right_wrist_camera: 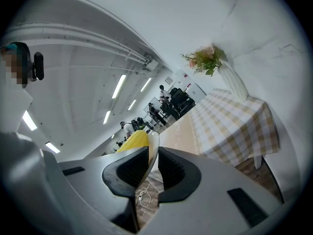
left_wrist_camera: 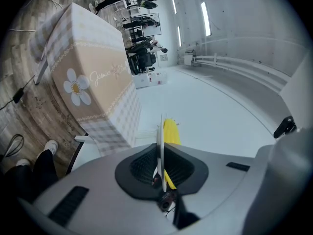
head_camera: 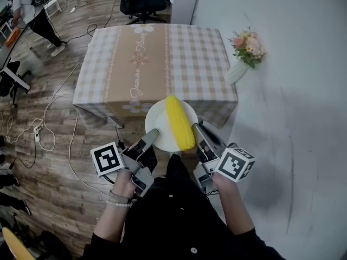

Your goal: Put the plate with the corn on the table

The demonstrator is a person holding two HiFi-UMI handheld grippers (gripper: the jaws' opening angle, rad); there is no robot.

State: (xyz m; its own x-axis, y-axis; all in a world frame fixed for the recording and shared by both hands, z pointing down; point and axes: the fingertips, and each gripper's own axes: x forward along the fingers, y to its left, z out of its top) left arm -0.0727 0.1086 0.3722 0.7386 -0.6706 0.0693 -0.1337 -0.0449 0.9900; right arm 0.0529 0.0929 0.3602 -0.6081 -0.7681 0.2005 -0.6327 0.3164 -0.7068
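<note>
Grey left gripper [head_camera: 153, 136], jaws closed on the left rim of the plate [head_camera: 161, 128]; in the left gripper view, rim seen edge-on between them. White plate carried in the air between the two grippers, not yet resting on anything, its far edge overlapping the near edge of the table [head_camera: 152, 58] in the head view. Yellow corn [head_camera: 179, 122] on the right half of the plate, long axis pointing away from the person and roughly along the jaws, just beside the right gripper [head_camera: 197, 130] and farther from the left gripper. Right gripper clamped likewise on the right rim. Table straight ahead of both pairs of jaws; flowers [head_camera: 248, 47] beyond the right gripper, to the right of the table. Judged next: forward and down with both grippers together, plate kept level side to side, lest the corn roll across its long axis toward either rim.
</note>
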